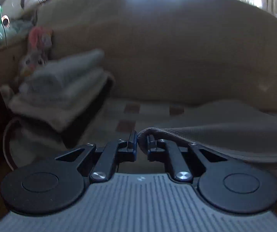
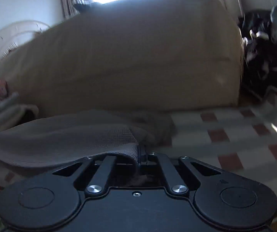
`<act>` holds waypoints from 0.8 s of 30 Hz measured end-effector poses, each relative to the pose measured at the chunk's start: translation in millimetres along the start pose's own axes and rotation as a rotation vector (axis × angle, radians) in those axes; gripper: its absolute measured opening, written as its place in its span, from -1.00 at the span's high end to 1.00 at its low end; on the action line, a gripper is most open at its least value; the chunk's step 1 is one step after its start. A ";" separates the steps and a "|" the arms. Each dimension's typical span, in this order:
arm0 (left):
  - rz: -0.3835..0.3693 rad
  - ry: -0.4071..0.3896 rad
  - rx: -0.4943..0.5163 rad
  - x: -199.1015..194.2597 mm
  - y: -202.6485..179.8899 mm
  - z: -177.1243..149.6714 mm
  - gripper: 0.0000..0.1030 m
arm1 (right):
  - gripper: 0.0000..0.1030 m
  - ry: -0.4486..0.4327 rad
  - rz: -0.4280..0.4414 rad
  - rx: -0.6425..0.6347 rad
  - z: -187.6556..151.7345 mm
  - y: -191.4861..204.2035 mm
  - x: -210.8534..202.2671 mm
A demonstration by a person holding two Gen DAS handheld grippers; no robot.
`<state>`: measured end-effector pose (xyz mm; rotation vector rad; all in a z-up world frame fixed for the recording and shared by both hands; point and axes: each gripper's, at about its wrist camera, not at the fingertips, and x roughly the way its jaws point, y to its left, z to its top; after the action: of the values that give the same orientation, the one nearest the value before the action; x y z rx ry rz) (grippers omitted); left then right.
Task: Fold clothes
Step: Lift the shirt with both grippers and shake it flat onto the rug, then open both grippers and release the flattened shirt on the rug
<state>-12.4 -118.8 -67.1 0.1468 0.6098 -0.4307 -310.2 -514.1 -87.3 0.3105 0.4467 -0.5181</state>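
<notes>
Both grippers pinch garment edge; checked seat seemingly open.

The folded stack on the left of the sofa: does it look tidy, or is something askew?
The folded stack leans: its top grey piece tilts up toward the sofa back. Blur hides finer detail.

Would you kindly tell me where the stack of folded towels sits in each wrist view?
Left wrist: stack of folded towels, large, left of centre, on the seat.
Right wrist: same stack, small, at the far left edge.
Shared landmark: the tan sofa back behind it.
</notes>
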 end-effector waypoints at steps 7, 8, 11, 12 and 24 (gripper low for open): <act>0.009 0.070 0.039 35.5 -23.2 -6.5 0.91 | 0.95 0.052 -0.041 -0.086 -16.4 4.2 10.0; 0.009 0.041 0.057 30.3 -20.1 3.9 0.91 | 0.95 0.024 -0.047 -0.094 -12.5 4.1 -0.4; 0.018 0.035 0.113 11.6 -13.7 15.9 0.91 | 0.95 -0.041 -0.091 -0.104 -14.5 -1.3 -28.1; 0.002 0.060 0.118 7.5 -12.5 9.5 0.91 | 0.95 -0.045 -0.121 -0.098 -23.8 -3.5 -33.4; -0.047 0.437 0.220 56.2 -50.2 -83.4 0.91 | 0.61 0.248 -0.108 0.022 -102.3 -63.1 -11.1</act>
<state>-36.5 -162.0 -168.0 0.4447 0.9963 -0.5154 -386.4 -521.5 -180.7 0.3750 0.7017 -0.5933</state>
